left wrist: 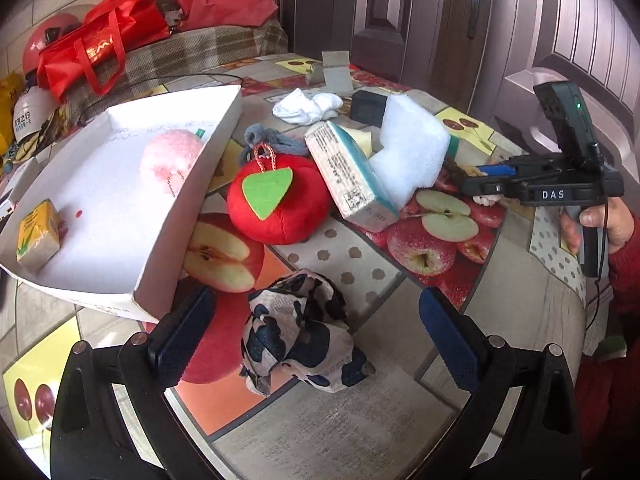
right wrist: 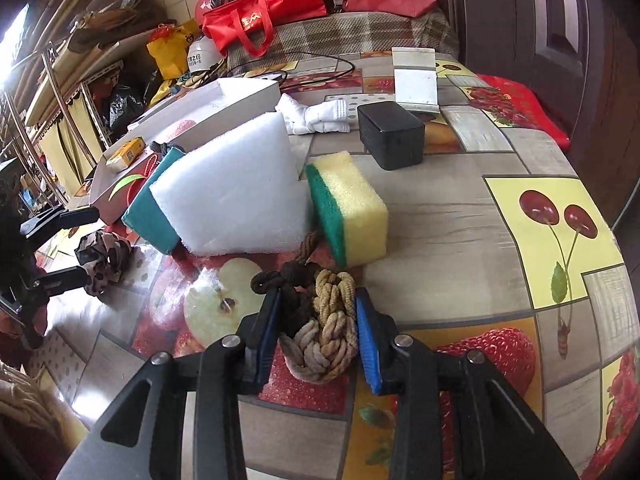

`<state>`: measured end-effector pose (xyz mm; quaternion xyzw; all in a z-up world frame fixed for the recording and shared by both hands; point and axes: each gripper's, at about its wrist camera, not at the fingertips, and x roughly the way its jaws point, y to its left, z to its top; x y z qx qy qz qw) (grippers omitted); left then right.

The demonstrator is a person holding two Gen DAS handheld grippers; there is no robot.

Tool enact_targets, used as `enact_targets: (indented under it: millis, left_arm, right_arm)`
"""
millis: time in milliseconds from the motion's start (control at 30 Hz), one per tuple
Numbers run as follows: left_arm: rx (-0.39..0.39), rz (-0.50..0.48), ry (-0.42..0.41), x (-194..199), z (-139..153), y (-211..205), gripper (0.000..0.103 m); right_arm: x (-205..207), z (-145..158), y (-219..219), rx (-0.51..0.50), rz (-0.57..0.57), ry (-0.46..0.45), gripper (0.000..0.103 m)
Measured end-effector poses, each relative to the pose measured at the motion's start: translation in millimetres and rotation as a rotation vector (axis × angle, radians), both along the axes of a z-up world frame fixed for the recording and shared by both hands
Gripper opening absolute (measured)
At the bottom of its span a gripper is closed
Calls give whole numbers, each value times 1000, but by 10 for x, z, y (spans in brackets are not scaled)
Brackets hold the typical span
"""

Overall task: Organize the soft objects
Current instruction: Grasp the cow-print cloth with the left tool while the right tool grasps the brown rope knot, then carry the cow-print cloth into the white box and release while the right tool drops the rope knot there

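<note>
Between the right hand-held gripper's point(right wrist: 316, 336) pressing pads, a knotted rope toy point(right wrist: 320, 320), seemingly lifted.

My left gripper point(left wrist: 316, 340) is black with blue ribbed pads and silver screws; my right gripper point(right wrist: 316, 336) matches, marked "DAS"; red sleeve point(left wrist: 628, 264) at the frame's right.
</note>
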<state>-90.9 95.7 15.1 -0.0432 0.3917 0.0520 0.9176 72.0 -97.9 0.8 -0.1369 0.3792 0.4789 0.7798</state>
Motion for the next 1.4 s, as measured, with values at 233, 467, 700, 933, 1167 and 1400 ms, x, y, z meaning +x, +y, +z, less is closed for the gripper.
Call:
enact_targets:
  millis: [233,467,700,933,1167,1400]
  left_arm:
    - [9,-70,64,16,-111,-137,45]
    - [64,-72,-168,-290,172,-148,45]
    - [159,307,-402,-610,368,372,46]
    - [210,565,-456,-793,371,765,46]
    - [203,655,-456,-869,341,1031,46]
    - [255,587,-459,-825,350,874,46]
  right_arm:
    - [-56,-3,33,-12,32,-18,35]
    - [-76,51,-22,72,38,20,35]
    - [-228,499,-249,314,-80,-211,36]
    - [-301,562,-198,397,-172,-351,36]
    - [-481,551,139,392,-68,-351,36]
    - [-857,464,662,368,113,-316,36]
